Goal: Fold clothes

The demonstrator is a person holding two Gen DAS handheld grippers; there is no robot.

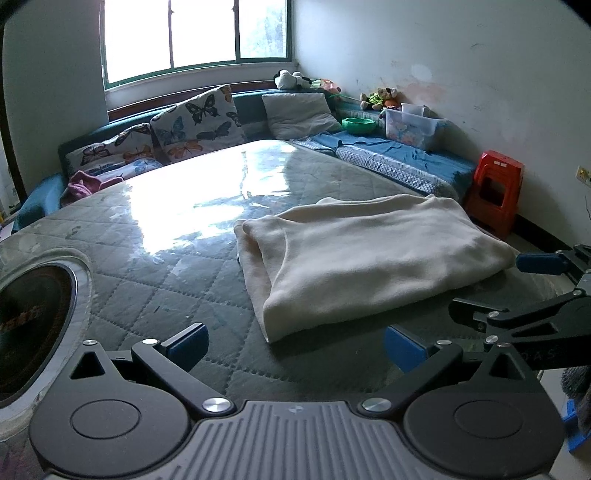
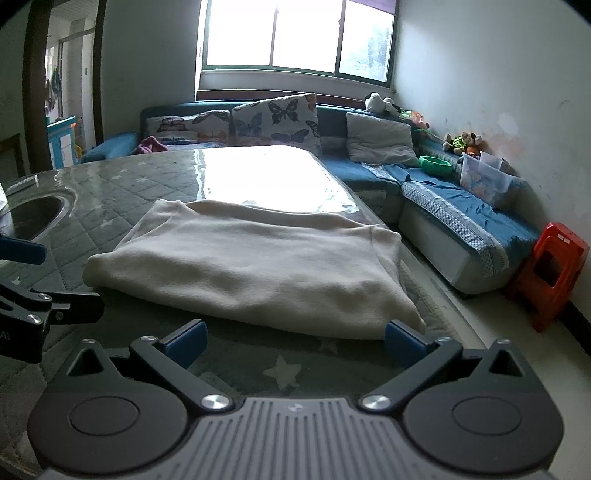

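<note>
**Folded cream garment on the quilted worktop, both claws spread and empty**

Cream fleece garment (image 1: 373, 254), folded into a thick rectangular bundle, lying flat on the grey-green quilted worktop (image 1: 177, 288) under a glossy clear cover, toward the right-hand edge. Layered fold edges visible on the near-left corner in the left wrist view; same bundle (image 2: 251, 269) directly ahead in the right wrist view, near edge just beyond the blue fingertip pads.

Left claw (image 1: 295, 349) wide apart, holding nothing, poised above the worktop just short of the bundle's near corner. Right claw (image 2: 295, 347) likewise spread, nothing between the pads, close to the bundle's front edge but apart from it. Each claw also partly seen at the edge of the other's view.

Round dark inset burner (image 1: 29, 325) set into the worktop at left. Beyond the worktop: blue corner sofa (image 2: 461, 221), butterfly-print cushions (image 1: 199, 122), grey cushion (image 1: 299, 114), clear plastic storage bin (image 1: 410, 129), green bowl (image 1: 358, 125), plush toys (image 1: 380, 98), red plastic stool (image 1: 495, 192), bright window (image 1: 195, 33).
</note>
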